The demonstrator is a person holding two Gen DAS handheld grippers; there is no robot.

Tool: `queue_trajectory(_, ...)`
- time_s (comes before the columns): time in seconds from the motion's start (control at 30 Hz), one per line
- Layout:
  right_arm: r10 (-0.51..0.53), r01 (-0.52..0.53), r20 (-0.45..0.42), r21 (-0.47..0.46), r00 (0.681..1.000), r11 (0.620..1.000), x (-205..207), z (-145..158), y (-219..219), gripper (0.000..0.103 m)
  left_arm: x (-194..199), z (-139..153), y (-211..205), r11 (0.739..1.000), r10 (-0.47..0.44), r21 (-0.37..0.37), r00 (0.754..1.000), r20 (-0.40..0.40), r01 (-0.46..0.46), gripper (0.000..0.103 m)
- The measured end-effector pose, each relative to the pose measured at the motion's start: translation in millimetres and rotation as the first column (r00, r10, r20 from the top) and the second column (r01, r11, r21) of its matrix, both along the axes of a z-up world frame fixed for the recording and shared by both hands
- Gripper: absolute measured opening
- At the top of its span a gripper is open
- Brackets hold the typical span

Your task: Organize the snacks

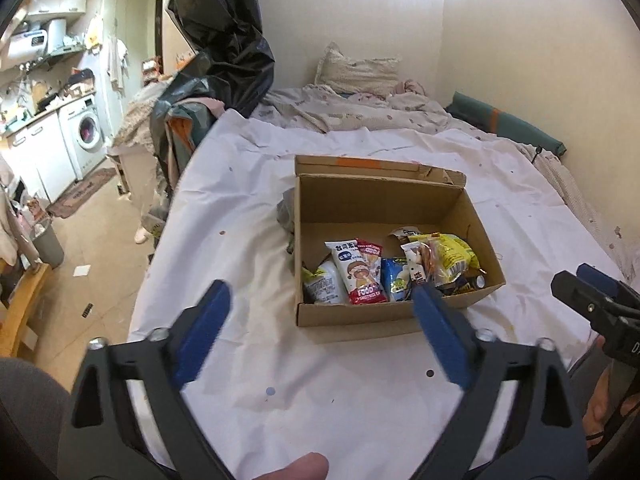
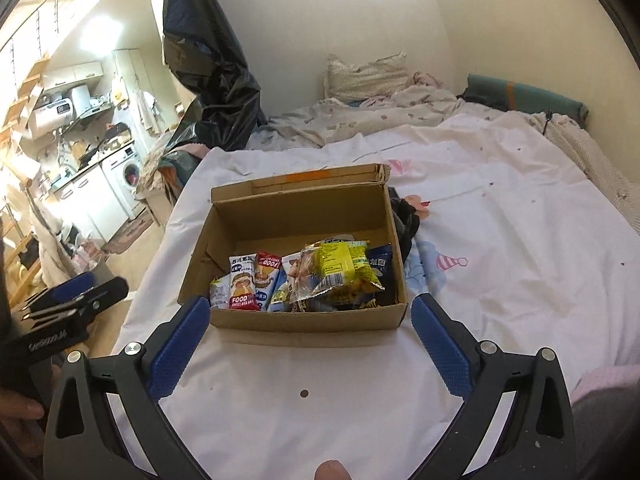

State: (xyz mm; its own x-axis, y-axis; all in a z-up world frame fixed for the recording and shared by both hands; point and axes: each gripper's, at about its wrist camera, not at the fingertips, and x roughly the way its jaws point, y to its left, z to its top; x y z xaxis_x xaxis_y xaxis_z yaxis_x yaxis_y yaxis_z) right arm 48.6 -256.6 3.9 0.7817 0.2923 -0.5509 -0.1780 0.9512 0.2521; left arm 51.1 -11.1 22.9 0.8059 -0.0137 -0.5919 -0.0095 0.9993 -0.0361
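An open cardboard box (image 1: 360,316) sits on the white sheet of the bed; it also shows in the right wrist view (image 2: 304,322). Several snack packets lie inside at its near end: a red and white FOOD packet (image 1: 360,276) (image 2: 242,288), a blue packet (image 1: 394,278), a yellow packet (image 1: 450,254) (image 2: 346,266). My left gripper (image 1: 320,294) is open and empty, held above the sheet in front of the box. My right gripper (image 2: 310,306) is open and empty, just short of the box's near wall. Each gripper shows at the edge of the other's view.
The bed's white sheet (image 1: 320,392) spreads around the box. A dark bundle (image 2: 406,220) lies against the box's far right side. A pillow (image 1: 356,70) and rumpled bedding lie at the head. Black plastic bags (image 1: 224,40) hang left. The bed edge drops to the floor on the left.
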Motion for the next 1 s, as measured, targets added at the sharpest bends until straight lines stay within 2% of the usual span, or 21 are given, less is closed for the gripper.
queue_trajectory(0.13, -0.037, 0.037, 0.007, -0.015, 0.999, 0.999, -3.8, -5.8, 2.7, 0.103, -8.9, -1.2, -2.0, 0.999, 0.028, 0.016, 0.999, 0.034, -0.028, 0.103)
queue_trajectory(0.33, -0.078, 0.079, 0.020, -0.065, 0.997, 0.995, 2.4, -12.5, 7.0, 0.103, -4.2, -7.5, -6.5, 0.998, 0.021, 0.053, 0.999, 0.029, -0.023, 0.103)
queue_trajectory(1.0, -0.071, 0.072, 0.020, -0.114, 0.997, 0.991, 5.3, -16.9, 13.9, 0.103, -4.8, -9.1, -3.0, 1.000, 0.024, 0.001, 0.999, 0.027, -0.024, 0.103)
